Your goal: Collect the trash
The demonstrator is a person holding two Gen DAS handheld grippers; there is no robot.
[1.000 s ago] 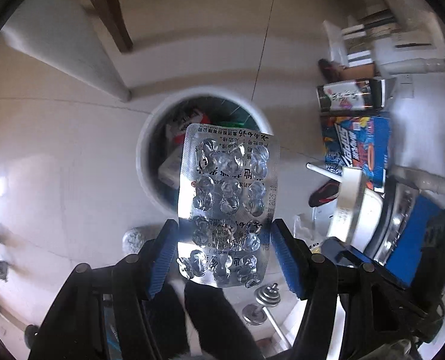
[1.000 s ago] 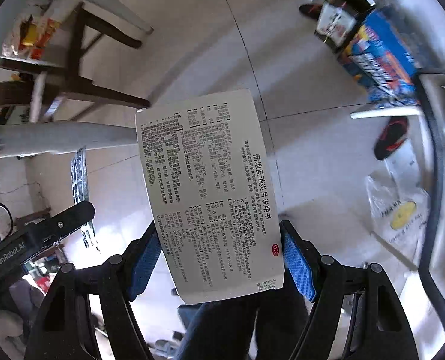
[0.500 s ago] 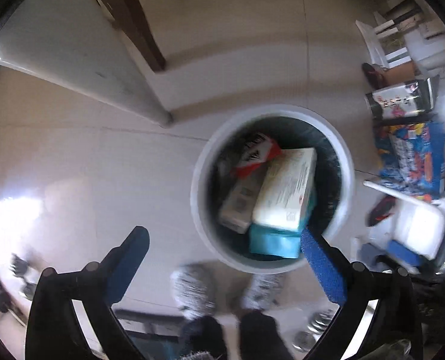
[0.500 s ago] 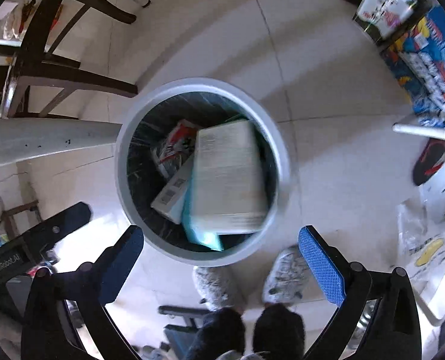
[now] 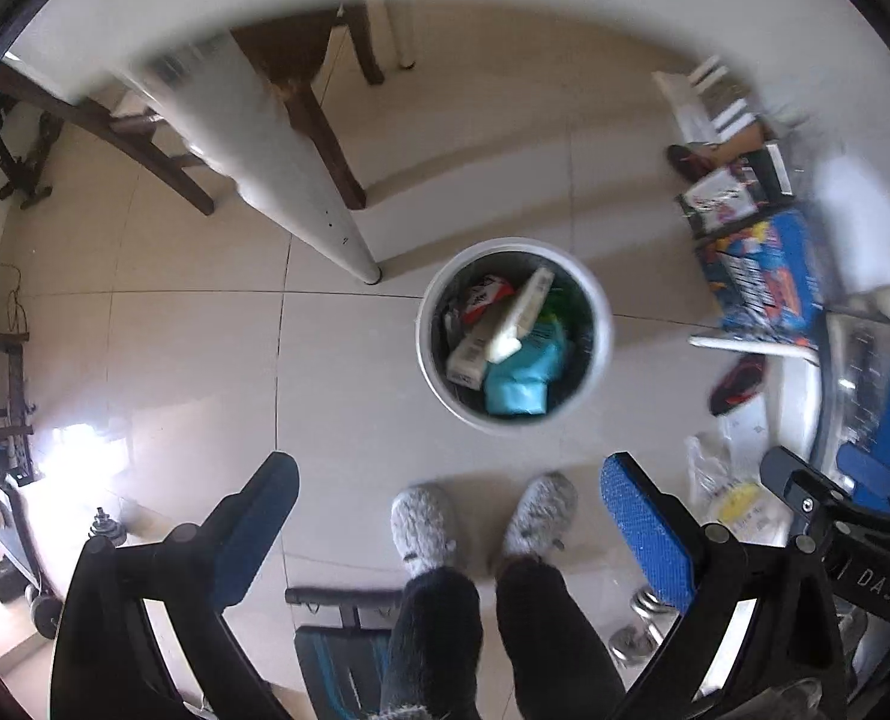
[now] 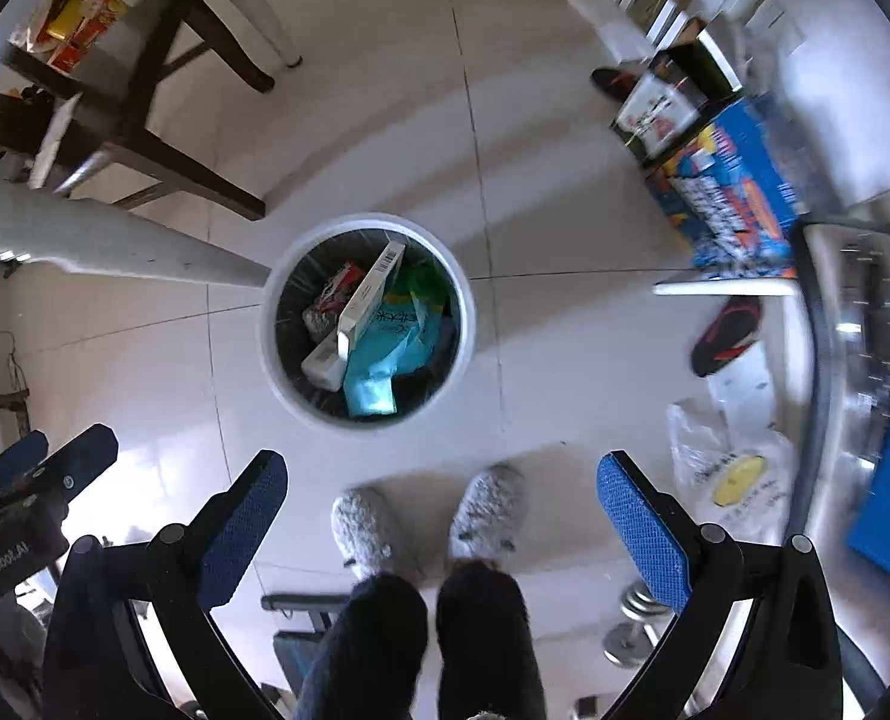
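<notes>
Hanging over glossy floor tiles, left gripper (image 5: pixel 448 516) and right gripper (image 6: pixel 441 507) with textured blue fingers (image 6: pixel 640 531) spread wide, empty; round white bin (image 6: pixel 467 324) below, holding flat box (image 6: pixel 369 291), crumpled teal bag (image 6: pixel 384 354).

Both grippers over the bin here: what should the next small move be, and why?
Probably swing away toward the table to fetch more trash. The left gripper and right gripper both stand open with nothing between their fingers, well above the white bin, which already holds a pale box and a teal bag. Packets lie on the table at upper left.
</notes>
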